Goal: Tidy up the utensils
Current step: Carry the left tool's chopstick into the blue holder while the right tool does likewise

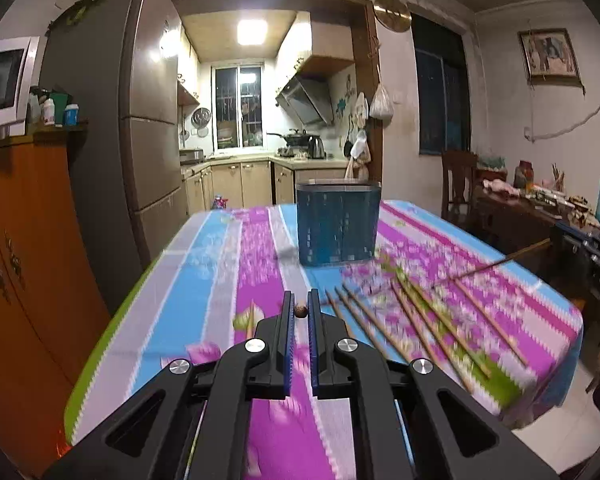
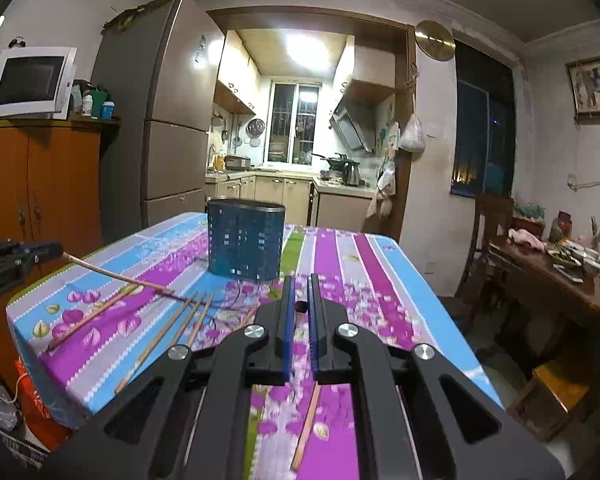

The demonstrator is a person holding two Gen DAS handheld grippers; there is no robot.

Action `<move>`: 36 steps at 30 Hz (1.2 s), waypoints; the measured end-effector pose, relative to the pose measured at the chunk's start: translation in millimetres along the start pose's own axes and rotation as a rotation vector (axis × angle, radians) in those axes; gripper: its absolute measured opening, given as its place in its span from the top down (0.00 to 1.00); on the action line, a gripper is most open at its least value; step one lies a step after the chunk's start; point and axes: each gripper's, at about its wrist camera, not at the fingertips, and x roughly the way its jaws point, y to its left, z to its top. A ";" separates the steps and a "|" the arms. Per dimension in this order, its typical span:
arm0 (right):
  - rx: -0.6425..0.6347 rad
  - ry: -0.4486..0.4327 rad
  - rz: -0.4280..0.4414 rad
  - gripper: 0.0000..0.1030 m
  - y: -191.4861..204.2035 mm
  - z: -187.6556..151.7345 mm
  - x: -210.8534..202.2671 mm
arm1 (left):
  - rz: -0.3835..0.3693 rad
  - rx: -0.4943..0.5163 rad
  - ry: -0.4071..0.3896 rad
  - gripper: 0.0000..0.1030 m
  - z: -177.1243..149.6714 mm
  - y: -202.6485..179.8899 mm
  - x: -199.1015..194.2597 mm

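A dark blue perforated utensil holder (image 1: 337,224) stands upright on the striped floral tablecloth (image 1: 220,280); it also shows in the right wrist view (image 2: 244,240). Several wooden chopsticks (image 1: 420,320) lie loose on the cloth to my left gripper's right. My left gripper (image 1: 301,310) is shut on a chopstick, seen end-on as a brown tip between the pads. My right gripper (image 2: 300,306) is shut on a chopstick too, its tail (image 2: 306,428) showing below the jaws. In each view the other gripper's chopstick (image 2: 116,276) slants out over the table.
Loose chopsticks (image 2: 172,332) lie left of my right gripper. A fridge (image 1: 112,140) and an orange cabinet (image 1: 24,260) stand at the left. A cluttered wooden side table (image 2: 560,276) and chair (image 2: 488,236) stand at the right. The kitchen lies beyond the table's far edge.
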 end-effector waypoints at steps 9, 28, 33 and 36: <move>-0.043 -0.050 0.029 0.95 -8.7 36.7 20.4 | -0.033 0.000 -0.018 0.93 55.7 5.8 21.2; -0.049 -0.084 0.088 0.95 -25.4 89.6 67.3 | -0.074 -0.004 -0.054 0.93 115.3 18.2 61.4; -0.061 -0.094 0.096 0.95 -21.0 95.8 69.8 | -0.086 0.001 -0.078 0.93 125.3 17.2 58.1; -0.062 -0.100 0.106 0.95 -20.2 99.7 71.3 | -0.094 -0.002 -0.086 0.92 128.9 16.9 56.6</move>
